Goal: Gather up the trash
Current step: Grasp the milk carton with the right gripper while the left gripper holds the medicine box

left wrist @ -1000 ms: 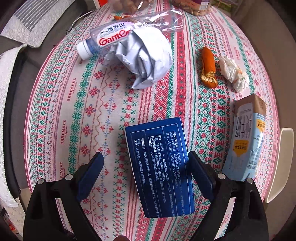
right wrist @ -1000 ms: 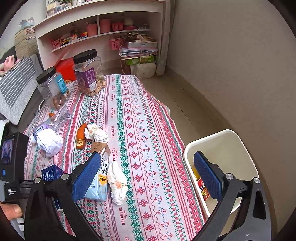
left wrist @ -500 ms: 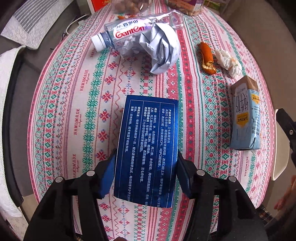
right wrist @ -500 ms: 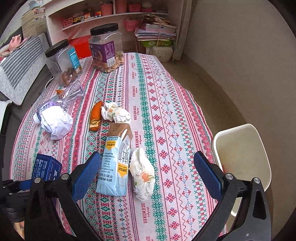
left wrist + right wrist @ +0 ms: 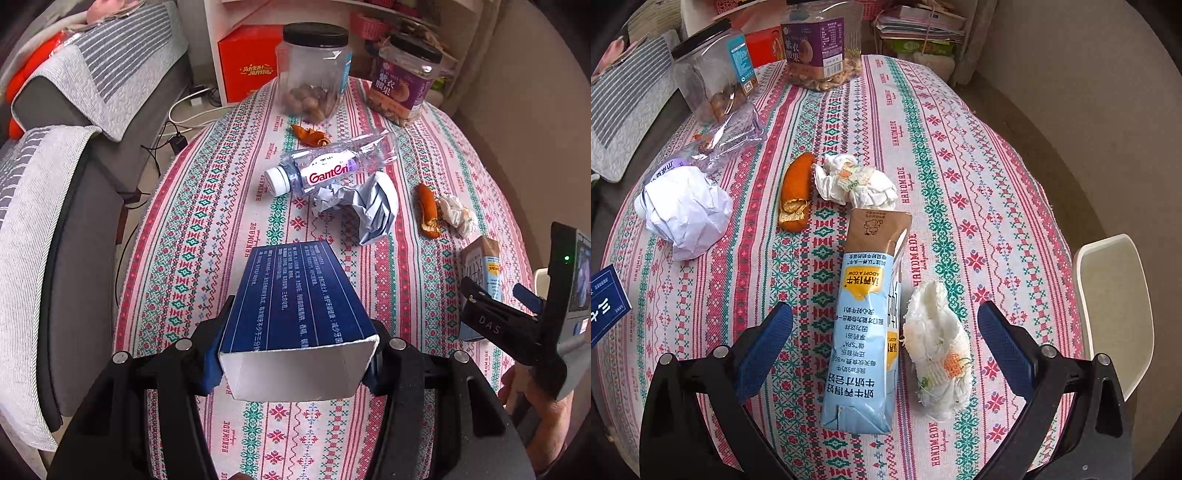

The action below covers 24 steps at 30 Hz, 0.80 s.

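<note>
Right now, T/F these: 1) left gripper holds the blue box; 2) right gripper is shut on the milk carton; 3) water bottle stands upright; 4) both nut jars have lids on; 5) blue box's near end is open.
1) True: the left gripper clamps the blue box, lifted off the table.
2) False: the right gripper is open, and the milk carton lies loose between its fingers.
3) False: the water bottle lies on its side.
4) True: both nut jars carry black lids.
5) True: its white inside shows.
</note>
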### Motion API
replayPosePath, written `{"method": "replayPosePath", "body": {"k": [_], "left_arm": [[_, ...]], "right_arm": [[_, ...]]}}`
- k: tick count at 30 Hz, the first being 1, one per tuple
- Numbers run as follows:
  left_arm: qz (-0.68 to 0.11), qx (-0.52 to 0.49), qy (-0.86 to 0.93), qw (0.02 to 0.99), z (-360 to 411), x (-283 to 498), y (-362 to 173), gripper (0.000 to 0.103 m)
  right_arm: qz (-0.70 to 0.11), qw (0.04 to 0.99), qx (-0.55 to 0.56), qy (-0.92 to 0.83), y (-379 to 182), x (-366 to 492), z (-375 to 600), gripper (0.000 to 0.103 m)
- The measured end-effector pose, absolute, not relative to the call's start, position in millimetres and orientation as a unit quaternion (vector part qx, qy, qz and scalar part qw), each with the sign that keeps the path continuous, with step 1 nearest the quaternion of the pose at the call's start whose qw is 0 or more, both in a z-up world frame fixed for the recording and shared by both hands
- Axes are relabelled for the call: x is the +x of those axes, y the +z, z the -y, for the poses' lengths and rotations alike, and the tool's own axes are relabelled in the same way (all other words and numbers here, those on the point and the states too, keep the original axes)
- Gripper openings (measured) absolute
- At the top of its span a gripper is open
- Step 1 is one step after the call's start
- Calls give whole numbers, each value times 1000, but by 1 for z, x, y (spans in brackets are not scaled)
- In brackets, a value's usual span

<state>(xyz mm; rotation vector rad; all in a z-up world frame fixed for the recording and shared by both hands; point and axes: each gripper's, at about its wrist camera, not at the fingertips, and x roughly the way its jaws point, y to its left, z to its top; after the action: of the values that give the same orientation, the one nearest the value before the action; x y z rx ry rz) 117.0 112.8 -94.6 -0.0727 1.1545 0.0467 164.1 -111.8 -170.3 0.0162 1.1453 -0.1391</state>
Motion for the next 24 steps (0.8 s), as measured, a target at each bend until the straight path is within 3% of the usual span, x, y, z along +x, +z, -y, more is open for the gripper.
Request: {"method": "replayPosePath", "body": {"k": [3,4,5,6,17,24], "left_arm": [[-540,-38,24,840,-119,118,-94,56],[-538,-38,25,842,-121,119,-94,56],[-534,-38,25,844,-122,119,-92,56],[-531,-39,25,846,-122,119,-91,56],[-455,-56,14,889,-111,116,-55,56],[-399,-43,20,916,-93,108,-35,56]], "right_arm": [[-546,835,0,-60,-175,168,108,68],[-545,836,-1,-59,-175,168,107,52],[-544,837,7,-53,-174,168,108,29],[-545,837,18,-47,-171,167,109,25],[-442,895,53,29,-86,140,107,24],[-384,922,34,30,-62,125,115,24]]}}
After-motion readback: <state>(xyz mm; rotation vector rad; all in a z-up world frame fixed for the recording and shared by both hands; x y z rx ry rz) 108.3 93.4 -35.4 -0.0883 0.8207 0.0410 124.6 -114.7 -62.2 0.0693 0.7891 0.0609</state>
